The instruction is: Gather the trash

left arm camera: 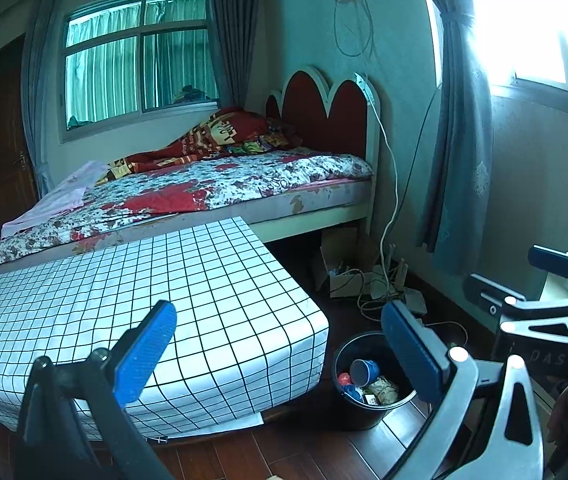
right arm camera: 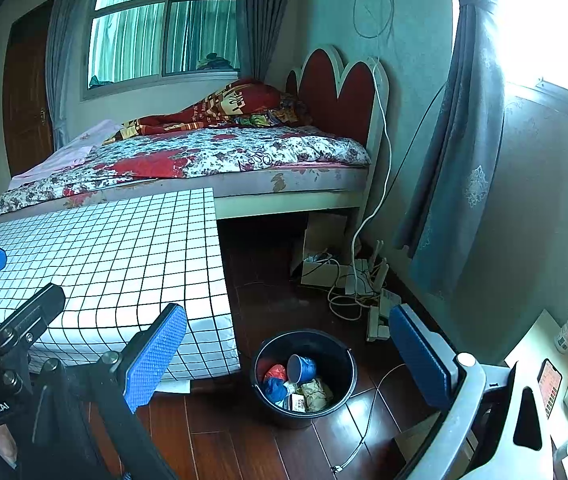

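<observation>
Left gripper (left arm camera: pixel 280 344): pads spread wide, nothing held, raised above the floor. Right gripper (right arm camera: pixel 288 354): pads likewise wide apart and empty, aimed down toward the bucket.

Black bucket (right arm camera: pixel 346 364) on the wooden floor (right arm camera: pixel 244 448), just beside the corner of the grid-pattern table (right arm camera: pixel 124 248). Already inside: blue paper cup (right arm camera: pixel 302 369), crumpled paper (right arm camera: pixel 318 394), red and blue wrappers. Thin cable (right arm camera: pixel 368 412) trailing across the floor next to the bucket.

Table top bare of loose trash in both views; collection judged near complete or complete.

Before closing the step: sweep both cameras over floor and table edge for leftover pieces. Keep pads apart until centred over an item. Avoid snagging the cable and the bucket handle. Release only above the bucket mouth.

Farther back: power strip and cords (right arm camera: pixel 364 292) by the wall, then the bed (right arm camera: pixel 204 152) with red headboard (right arm camera: pixel 336 84), curtains and windows.
</observation>
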### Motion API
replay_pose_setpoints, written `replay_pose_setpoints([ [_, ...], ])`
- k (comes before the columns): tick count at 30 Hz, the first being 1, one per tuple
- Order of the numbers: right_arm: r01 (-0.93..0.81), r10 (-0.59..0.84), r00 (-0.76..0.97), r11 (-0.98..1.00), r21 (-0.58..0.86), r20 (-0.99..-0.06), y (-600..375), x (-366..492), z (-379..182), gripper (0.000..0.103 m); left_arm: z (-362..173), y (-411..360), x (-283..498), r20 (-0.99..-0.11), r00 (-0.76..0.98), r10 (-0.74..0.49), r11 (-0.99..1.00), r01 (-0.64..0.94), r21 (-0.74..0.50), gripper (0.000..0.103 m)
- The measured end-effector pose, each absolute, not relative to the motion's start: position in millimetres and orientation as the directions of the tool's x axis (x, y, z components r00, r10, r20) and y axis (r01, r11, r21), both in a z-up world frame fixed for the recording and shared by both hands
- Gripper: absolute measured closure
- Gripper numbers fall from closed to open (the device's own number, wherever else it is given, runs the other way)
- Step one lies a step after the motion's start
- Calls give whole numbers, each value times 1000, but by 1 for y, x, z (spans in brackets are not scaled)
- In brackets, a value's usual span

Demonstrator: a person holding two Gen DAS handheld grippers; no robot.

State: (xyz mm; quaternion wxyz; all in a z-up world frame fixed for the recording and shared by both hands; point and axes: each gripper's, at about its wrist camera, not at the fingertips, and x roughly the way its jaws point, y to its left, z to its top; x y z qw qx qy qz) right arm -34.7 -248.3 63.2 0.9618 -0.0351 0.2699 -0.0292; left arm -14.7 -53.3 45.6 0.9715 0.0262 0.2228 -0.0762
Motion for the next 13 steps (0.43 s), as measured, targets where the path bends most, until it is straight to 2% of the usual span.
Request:
replay_pose_setpoints([
  [13,41,-76,848,996,-78,-524,-249,-35,61,1,40,-49,-15,-448,879,-163,980,196,26,1],
])
